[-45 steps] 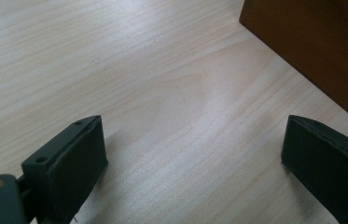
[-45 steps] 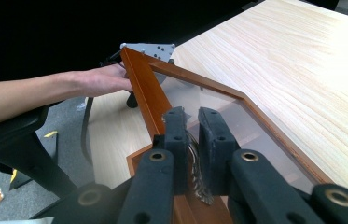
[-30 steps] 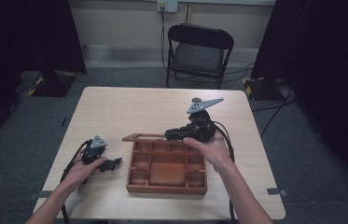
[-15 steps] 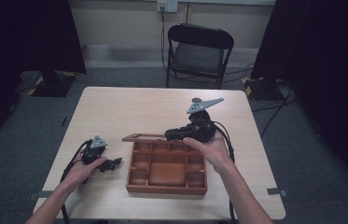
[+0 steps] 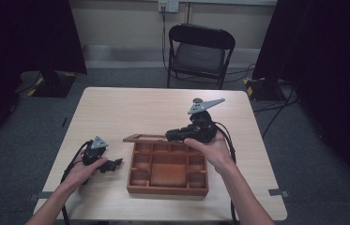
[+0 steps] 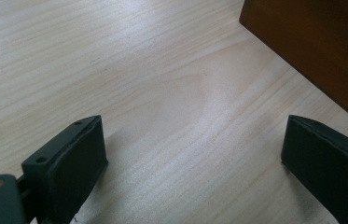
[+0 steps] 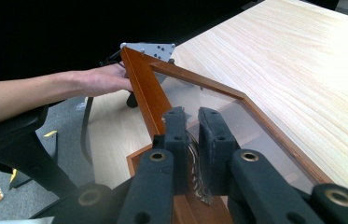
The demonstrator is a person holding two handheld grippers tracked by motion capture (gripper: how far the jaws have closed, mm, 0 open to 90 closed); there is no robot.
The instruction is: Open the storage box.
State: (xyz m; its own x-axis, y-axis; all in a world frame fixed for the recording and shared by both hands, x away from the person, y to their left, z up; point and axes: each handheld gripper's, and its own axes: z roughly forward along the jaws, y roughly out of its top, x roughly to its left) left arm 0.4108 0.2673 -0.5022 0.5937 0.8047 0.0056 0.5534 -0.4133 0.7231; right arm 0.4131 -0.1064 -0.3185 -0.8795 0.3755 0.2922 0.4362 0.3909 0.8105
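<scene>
Nothing has shifted since the earlier frames: both hands and the wooden box sit as they did.

From the high view, one wooden box (image 5: pixel 168 168) with several compartments lies on the table (image 5: pixel 135 112), nearer the person's edge. Its glass-paned lid (image 5: pixel 147 138) is raised along the far side, and the right gripper (image 5: pixel 170 136) reaches across that far side with its tips at the lid. The left gripper (image 5: pixel 116 164) rests on the tabletop just left of the box, not touching it. One black folding chair (image 5: pixel 201 51) stands beyond the table. Two grippers, one box, one lid, one chair.

Along the left gripper view, the two jaws stand wide apart with bare tabletop (image 6: pixel 162 93) between them; a dark brown wall of the box (image 6: pixel 321 51) crosses the upper right corner, near the right-hand jaw.

Along the right gripper view, the right gripper (image 7: pixel 193 122) is closed on the frame of the lid (image 7: pixel 146 86), which is tilted up, glass showing behind the jaws. The other hand (image 7: pixel 99 79) lies beyond the lid's far corner.
</scene>
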